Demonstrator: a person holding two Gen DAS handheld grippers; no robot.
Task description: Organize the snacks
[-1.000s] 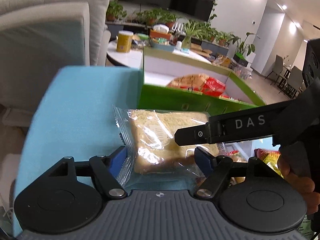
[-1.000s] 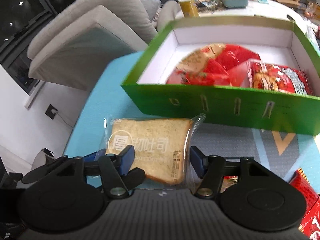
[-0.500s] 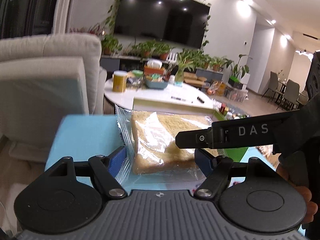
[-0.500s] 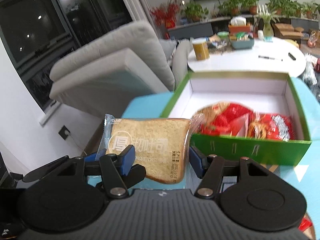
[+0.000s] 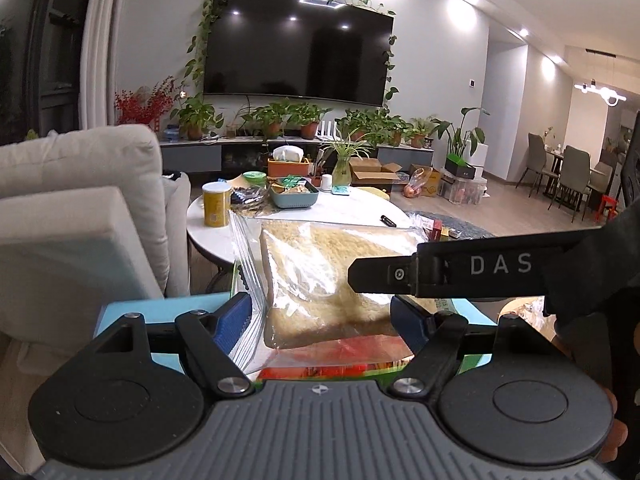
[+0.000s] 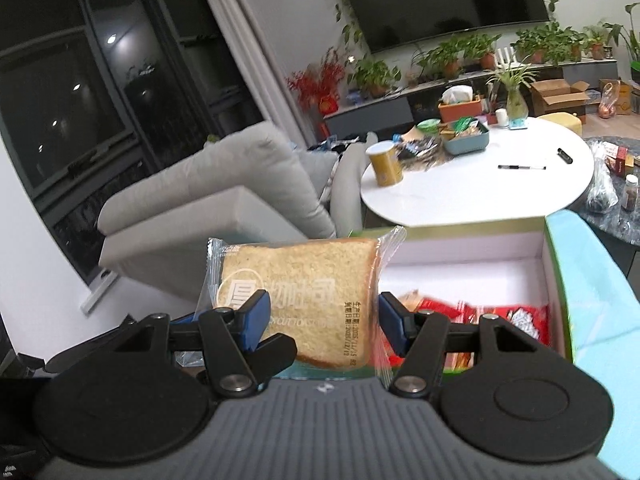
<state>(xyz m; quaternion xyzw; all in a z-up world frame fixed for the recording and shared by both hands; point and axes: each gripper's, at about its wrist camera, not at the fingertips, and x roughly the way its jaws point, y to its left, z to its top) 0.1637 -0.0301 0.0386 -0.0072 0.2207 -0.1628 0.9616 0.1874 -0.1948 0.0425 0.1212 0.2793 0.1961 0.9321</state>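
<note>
Both grippers carry the same wrapped slice of toast [image 6: 298, 300], lifted clear of the blue counter [image 6: 592, 304] and hanging in the air near the left front corner of the open green box [image 6: 558, 280]. The right hand-held gripper [image 6: 320, 320] is partly closed across the slice, its blue pads against the wrapper's sides; the left hand-held gripper [image 5: 320, 316] is set about as wide, one pad on the crimped film and the other beside the bread, and it appears to grip too, though that far pad is partly hidden behind the other tool. The packet should be very light and soft: bread crushes under a firm squeeze, and the clear film is slick and crinkly, so a gentle hold across the slice's width, or on the sealed end flaps, looks safest. The box already holds red snack packets [image 6: 516, 320] along its near side, while the white floor toward the back stands open, leaving room for the slice to lie flat. The green front wall is the edge to clear on the way in. Beyond lie a grey sofa [image 6: 224, 200] and a round white table [image 6: 480, 184], well apart from the work.
</note>
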